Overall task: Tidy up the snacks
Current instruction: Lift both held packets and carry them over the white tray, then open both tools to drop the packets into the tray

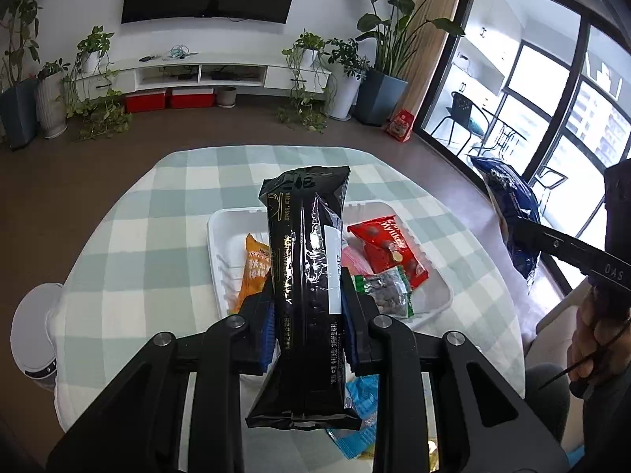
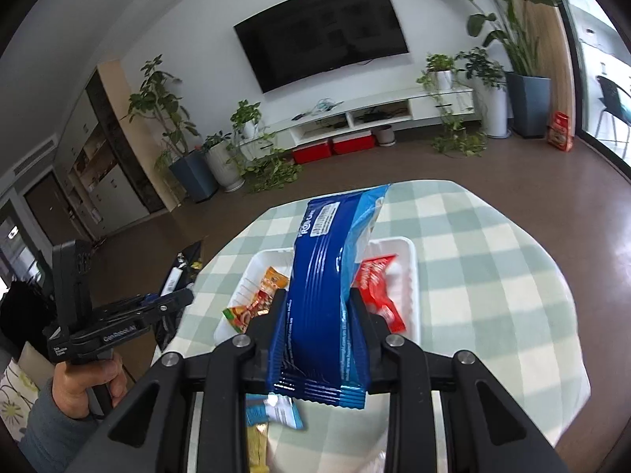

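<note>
Two grippers each squeeze a snack, the left gripper [image 1: 307, 307] a black pack [image 1: 305, 276] and the right gripper [image 2: 317, 315] a blue pack [image 2: 323, 287], both standing lengthwise above the white tray [image 1: 221, 236] mid-frame.

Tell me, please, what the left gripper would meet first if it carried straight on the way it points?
Probably the white tray on the checked table: the left gripper, shut on the black packet, aims down at it, though depth is unclear.
</note>
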### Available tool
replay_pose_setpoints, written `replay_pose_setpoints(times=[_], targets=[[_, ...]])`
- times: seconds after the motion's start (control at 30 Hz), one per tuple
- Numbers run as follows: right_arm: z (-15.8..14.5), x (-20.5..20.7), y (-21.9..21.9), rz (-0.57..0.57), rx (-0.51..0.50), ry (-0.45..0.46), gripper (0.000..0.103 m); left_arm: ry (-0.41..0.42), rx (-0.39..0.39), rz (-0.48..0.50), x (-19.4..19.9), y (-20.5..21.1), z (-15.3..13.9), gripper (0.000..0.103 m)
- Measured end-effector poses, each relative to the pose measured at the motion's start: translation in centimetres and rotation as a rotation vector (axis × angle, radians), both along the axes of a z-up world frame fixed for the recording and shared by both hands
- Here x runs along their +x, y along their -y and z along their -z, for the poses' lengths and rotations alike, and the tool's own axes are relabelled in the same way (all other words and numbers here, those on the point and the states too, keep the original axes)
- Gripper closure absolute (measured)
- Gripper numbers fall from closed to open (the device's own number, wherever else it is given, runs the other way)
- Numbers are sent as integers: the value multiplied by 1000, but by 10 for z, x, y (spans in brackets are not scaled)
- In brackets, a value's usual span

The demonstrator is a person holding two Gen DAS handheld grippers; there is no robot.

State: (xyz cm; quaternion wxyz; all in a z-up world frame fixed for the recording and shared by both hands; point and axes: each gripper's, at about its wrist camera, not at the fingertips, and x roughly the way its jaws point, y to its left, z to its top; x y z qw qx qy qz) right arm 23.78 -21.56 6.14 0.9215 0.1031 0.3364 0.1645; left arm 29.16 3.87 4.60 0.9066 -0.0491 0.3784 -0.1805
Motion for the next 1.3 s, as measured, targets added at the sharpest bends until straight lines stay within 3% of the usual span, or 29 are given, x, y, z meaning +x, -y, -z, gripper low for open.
replay_pose_setpoints(times=[0.23, 0.53, 0.87, 1.3], targets=[[33, 70, -38, -113, -106, -98, 71, -88, 46, -6, 55, 9, 43, 78], [85, 110, -55, -117, -176, -209, 71, -148, 59, 15, 87, 21, 92, 78], [116, 122, -49, -96, -199, -246, 71, -175, 53, -10, 103, 24, 108, 78], [126, 123, -46, -85, -217, -232, 71, -167, 47, -32, 101, 24, 115, 77]])
